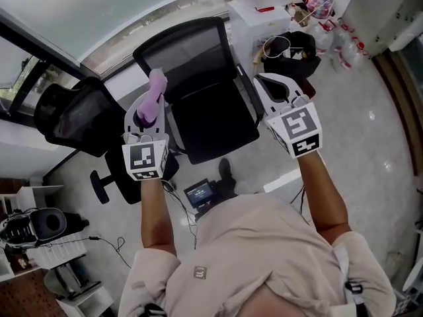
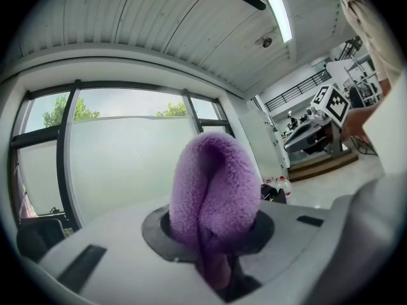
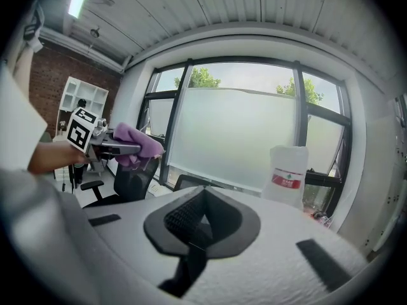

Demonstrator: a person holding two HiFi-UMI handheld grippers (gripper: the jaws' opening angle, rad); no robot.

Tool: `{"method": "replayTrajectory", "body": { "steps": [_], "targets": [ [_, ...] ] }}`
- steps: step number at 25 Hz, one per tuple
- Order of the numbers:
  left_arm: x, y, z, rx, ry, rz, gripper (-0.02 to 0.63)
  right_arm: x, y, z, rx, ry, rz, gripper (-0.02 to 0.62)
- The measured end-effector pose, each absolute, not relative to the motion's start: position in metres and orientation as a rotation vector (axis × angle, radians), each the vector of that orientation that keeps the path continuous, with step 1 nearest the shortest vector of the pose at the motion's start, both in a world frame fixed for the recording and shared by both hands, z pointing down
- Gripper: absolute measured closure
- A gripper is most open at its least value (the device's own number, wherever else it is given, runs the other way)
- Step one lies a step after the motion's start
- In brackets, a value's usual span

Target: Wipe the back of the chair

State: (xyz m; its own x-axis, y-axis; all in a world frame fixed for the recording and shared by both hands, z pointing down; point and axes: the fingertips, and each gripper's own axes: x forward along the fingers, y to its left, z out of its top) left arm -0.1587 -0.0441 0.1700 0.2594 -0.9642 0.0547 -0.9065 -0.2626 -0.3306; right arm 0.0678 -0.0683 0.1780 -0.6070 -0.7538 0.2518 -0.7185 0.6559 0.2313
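Purple fleece fills the left gripper view. The cloth (image 2: pixel 213 196) is folded over on itself, and the left gripper (image 2: pixel 213 259) has its jaws clamped tight on the lower end. The fluffy top stands free above them.

From the head view, that gripper hangs off the side of the black mesh chair (image 1: pixel 215 121) on the person's left, level with the seat's front half. The cloth points up towards the backrest (image 1: pixel 188 48). Its tip lies over the backrest's left edge in this view, but whether it touches the mesh cannot be told from here.

On the other side of the chair is the right gripper (image 1: pixel 277 88), beside the seat's right edge. Its two dark pads are pressed together with nothing between them, and it carries nothing.

Both arms reach forward from the person's beige sleeves, one on each side of the chair. The seat faces the person and the backrest is on the far side.

A second black chair (image 1: pixel 73 117) stands just beside the chair on the person's left, turned away at an angle. Past the chair's right rear corner are a white cabinet (image 1: pixel 264 18) and a black bag (image 1: pixel 294 51). In the right gripper view a water jug (image 3: pixel 289 170) with a red label stands by the frosted window (image 3: pixel 241 138) behind the chair.
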Motion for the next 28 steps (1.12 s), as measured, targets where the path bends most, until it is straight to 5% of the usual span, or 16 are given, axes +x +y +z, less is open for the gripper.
{"method": "replayTrajectory", "body": {
  "steps": [28],
  "targets": [
    [-0.289, -0.282, 0.332, -2.253, 1.998, -0.525, 0.530, 0.033, -0.248, 0.333, 1.190, -2.405, 0.094, 0.601]
  ]
}}
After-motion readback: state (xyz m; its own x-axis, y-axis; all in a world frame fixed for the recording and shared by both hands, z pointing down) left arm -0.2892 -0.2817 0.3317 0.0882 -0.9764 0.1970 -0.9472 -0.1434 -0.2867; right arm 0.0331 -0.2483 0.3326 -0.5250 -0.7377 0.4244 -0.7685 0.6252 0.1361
